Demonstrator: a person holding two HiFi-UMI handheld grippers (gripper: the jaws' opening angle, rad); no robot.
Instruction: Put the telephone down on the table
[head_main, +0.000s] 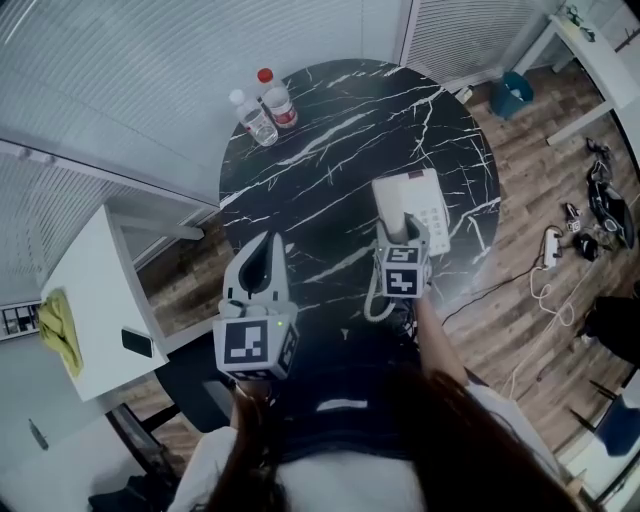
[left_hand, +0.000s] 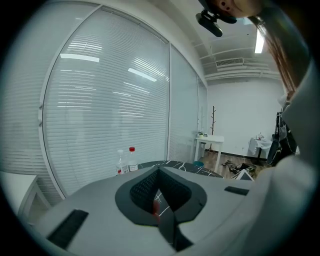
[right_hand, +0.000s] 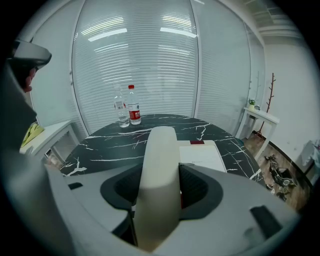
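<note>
Telephone handset (right_hand: 159, 185), likely light, rigid and slick, is pinched mid-length by the right gripper (head_main: 402, 238) over the marble table (head_main: 330, 150); left gripper (head_main: 262, 268) closed, empty

Red-capped bottle (head_main: 278, 100), yellow cloth (head_main: 60, 330)

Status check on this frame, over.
Left gripper shut, empty. Right gripper shut on telephone handset, above table beside base. Bottles far edge, not obstructing.
</note>
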